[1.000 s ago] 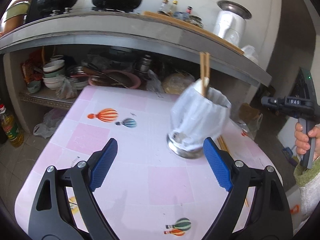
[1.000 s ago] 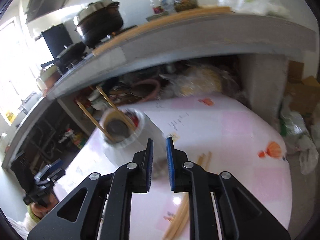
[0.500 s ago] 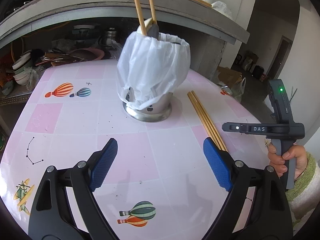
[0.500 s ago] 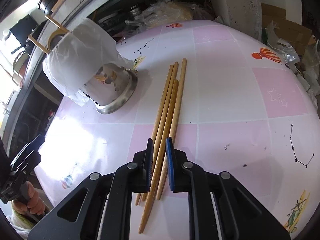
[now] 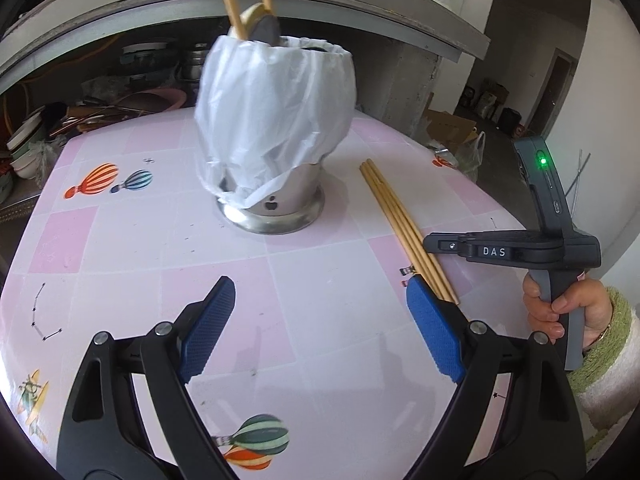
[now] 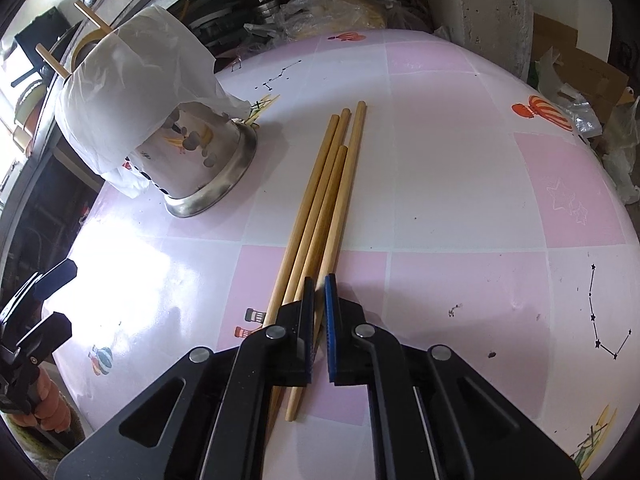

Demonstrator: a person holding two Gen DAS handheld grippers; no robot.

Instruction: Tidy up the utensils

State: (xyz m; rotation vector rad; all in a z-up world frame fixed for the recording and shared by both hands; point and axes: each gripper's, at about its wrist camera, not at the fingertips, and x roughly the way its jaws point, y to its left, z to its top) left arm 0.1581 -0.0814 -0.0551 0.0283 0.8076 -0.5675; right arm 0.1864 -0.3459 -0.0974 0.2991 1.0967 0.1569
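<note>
Chopsticks (image 6: 320, 208) lie bundled on the pink tablecloth (image 6: 460, 184), right of the bag-wrapped steel holder (image 6: 200, 168). Right gripper (image 6: 318, 320) is clamped shut on one stick; left gripper (image 5: 320, 324) hovers, jaws wide and empty. Next move likely: lift it into the holder.

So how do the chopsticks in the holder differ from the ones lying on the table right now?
The chopsticks in the holder stand upright, poking out of the bag-covered metal holder; the chopsticks on the table lie flat beside it. Two show in the holder, four lie bunched together on the table. Nothing grips the holder pair, while the right gripper is shut on one of the table ones. All look like the same plain light wood.
</note>
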